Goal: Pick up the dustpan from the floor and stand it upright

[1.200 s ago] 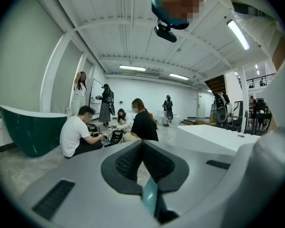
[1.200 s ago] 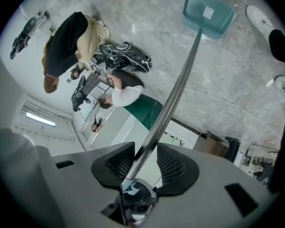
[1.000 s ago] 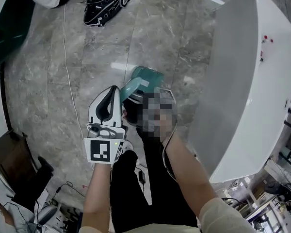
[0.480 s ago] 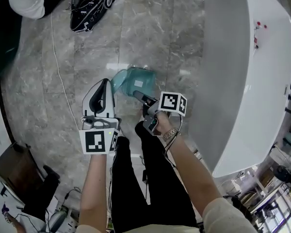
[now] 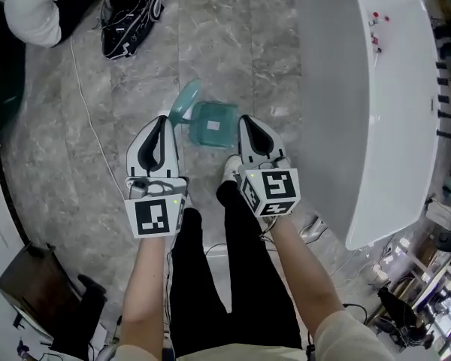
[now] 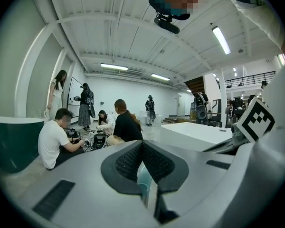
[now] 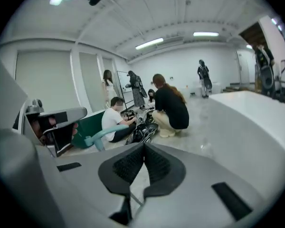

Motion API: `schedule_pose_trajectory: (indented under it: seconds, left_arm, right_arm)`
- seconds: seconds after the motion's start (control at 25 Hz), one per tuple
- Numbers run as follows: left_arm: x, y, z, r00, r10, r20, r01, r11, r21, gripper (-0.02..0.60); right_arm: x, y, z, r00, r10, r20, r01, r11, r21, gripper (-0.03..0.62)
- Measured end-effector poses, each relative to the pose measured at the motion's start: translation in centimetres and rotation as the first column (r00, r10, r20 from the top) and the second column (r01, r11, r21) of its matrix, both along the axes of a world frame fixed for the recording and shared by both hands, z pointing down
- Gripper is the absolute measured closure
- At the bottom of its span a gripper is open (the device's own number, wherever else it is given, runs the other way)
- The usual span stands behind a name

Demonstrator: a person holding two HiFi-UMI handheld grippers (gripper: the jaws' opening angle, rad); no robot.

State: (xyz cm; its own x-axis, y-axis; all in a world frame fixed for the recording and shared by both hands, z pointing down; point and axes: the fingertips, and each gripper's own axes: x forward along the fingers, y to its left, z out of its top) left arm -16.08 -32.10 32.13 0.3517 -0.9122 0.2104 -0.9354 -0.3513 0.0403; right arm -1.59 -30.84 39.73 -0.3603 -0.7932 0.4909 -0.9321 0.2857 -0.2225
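Dustpan (image 5: 213,125), teal, stands free on grey marble floor (image 5: 120,81) beside white curved counter (image 5: 338,89), handle rising toward left gripper (image 5: 162,120), whose jaws are pressed together, empty; right gripper (image 5: 246,120) likewise closed on nothing.

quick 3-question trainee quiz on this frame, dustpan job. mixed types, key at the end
1. True or false: the right gripper is shut on nothing.
2. In the head view the dustpan shows: A between the left gripper and the right one; B on the table; C on the bag.
3. Fill in: the dustpan's colour is ____.
Key: 1 true; 2 A; 3 teal.
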Motion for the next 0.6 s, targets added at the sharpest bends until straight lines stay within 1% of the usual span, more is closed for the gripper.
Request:
schedule_pose_trajectory:
  seconds: [0.08,0.16,0.24,0.32,0.44,0.52,0.56,0.6]
  left_arm:
    - [-0.9,1.6,-2.8,0.999,-0.004,-0.041,0.005,1.0,0.026,0.574]
    - [-2.3,4.3,-5.8,0.998,-0.007,-0.058,0.008,1.0,0.029,0.574]
    - [-3.3,7.2,-9.1,0.998,0.01,-0.055,-0.009,1.0,0.023,0.574]
    - [-3.5,9.8,-13.4,0.997,0.046,-0.067,-0.044,0.998,0.038,0.574]
    - [-3.7,14.2,-20.2,0.991,0.102,-0.092,-0.094,0.992,0.08,0.574]
    - [-4.3,17.3,-23.7,0.987,0.137,-0.08,-0.129,0.987,0.098,0.574]
    - [-4.7,18.7,-25.1,0.987,0.15,-0.059,-0.143,0.985,0.099,0.574]
    - [-5.3,20.1,-26.2,0.987,0.16,-0.027,-0.157,0.983,0.098,0.574]
  right_arm:
    - [-0.4,1.4,-3.3,0.998,0.024,-0.053,-0.02,0.997,0.076,0.576]
    - [-1.5,3.5,-7.6,0.998,0.032,-0.06,-0.023,0.991,0.132,0.576]
    - [-2.7,5.7,-13.1,0.998,0.03,-0.052,-0.02,0.982,0.19,0.576]
    - [-3.5,7.6,-19.1,0.997,0.032,-0.064,-0.014,0.966,0.26,0.576]
    - [-4.5,11.4,-27.9,0.994,0.023,-0.11,0.019,0.932,0.362,0.576]
    - [-4.6,14.2,-33.0,0.99,0.062,-0.128,-0.001,0.904,0.428,0.576]
    - [-4.5,15.5,-35.2,0.987,0.093,-0.129,-0.024,0.889,0.458,0.576]
    - [-4.3,16.8,-36.8,0.984,0.119,-0.133,-0.043,0.882,0.469,0.576]
